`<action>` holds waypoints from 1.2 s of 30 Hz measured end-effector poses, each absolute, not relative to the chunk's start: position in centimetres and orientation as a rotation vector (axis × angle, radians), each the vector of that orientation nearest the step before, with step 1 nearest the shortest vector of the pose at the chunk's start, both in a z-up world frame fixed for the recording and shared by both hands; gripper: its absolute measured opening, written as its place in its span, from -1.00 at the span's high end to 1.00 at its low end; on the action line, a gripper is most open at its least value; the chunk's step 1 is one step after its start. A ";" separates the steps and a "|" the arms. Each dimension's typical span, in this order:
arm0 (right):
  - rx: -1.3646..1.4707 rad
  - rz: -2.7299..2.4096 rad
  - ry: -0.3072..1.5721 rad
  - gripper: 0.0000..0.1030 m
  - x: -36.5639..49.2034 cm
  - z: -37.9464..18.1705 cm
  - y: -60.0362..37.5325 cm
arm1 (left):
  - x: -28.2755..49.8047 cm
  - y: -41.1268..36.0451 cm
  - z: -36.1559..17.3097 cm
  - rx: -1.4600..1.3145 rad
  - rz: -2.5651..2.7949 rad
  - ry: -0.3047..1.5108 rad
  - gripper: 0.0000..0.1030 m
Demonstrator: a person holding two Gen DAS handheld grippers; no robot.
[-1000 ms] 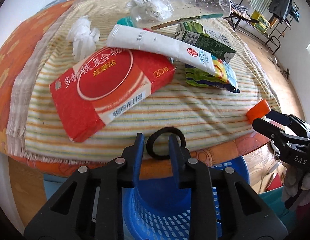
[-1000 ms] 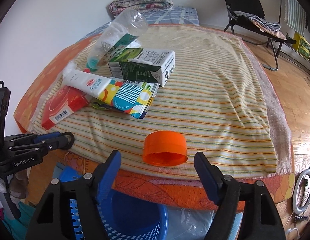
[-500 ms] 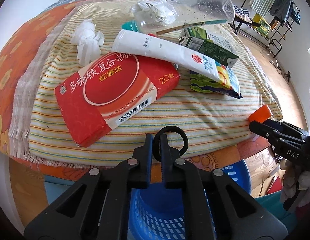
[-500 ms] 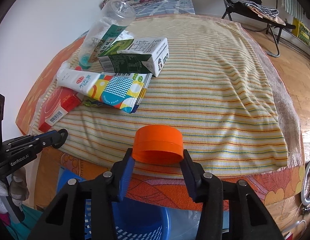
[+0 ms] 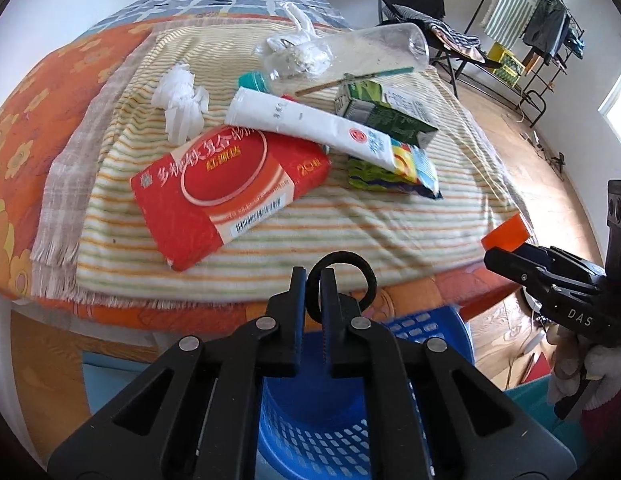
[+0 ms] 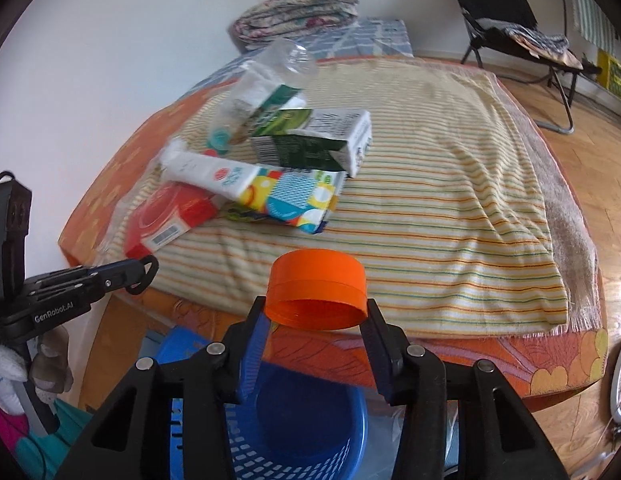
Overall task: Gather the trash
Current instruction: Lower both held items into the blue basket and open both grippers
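My left gripper (image 5: 313,285) is shut on a black hair tie (image 5: 352,271), held above the front edge of the bed. My right gripper (image 6: 316,312) is shut on an orange cap (image 6: 318,286), lifted off the striped blanket (image 6: 430,184). Both hang over a blue basket (image 5: 414,322) (image 6: 310,432) on the floor below the bed edge. On the blanket lie a red box (image 5: 226,188), a white tube (image 5: 310,126), a green carton (image 5: 386,114), a clear bottle (image 5: 350,52), a colourful wrapper (image 5: 390,174) and crumpled tissue (image 5: 182,100).
A white plastic bag (image 5: 298,24) lies behind the bottle. Folded bedding (image 6: 298,8) sits at the bed's head by the wall. A black chair (image 6: 506,12) and a clothes rack (image 5: 546,40) stand on the wooden floor to the right. A gloved hand (image 5: 578,368) holds the right gripper.
The left jaws closed on the hair tie and lifted it off the blanket edge. The right jaws closed on the orange cap and raised it from the blanket.
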State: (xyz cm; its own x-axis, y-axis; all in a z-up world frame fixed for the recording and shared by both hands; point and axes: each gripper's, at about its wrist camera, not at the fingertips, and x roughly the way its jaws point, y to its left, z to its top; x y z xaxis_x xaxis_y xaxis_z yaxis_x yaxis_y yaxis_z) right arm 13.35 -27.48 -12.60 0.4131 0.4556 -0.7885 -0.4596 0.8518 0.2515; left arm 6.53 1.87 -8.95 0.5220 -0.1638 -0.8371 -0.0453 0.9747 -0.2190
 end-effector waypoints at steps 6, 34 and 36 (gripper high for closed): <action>-0.053 0.620 0.977 0.08 11.0 -12.7 -27.0 | 4.3 0.4 -9.7 -0.201 -0.112 1.047 0.91; -0.243 0.706 1.132 -0.06 5.3 -19.8 -23.8 | 1.3 -1.9 -15.8 -0.116 -0.160 1.223 0.65; -0.244 0.702 1.132 -0.25 5.2 -19.9 -23.9 | 1.3 -1.9 -15.8 -0.121 -0.157 1.221 0.43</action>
State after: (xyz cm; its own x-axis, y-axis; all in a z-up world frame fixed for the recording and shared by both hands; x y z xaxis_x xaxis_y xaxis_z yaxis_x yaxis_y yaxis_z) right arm 5.22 -23.86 -19.94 0.2401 0.3883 -0.8897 -0.6246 0.7634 0.1646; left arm 1.34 -1.89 -15.82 0.3344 -0.1848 -0.9241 0.0550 0.9827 -0.1766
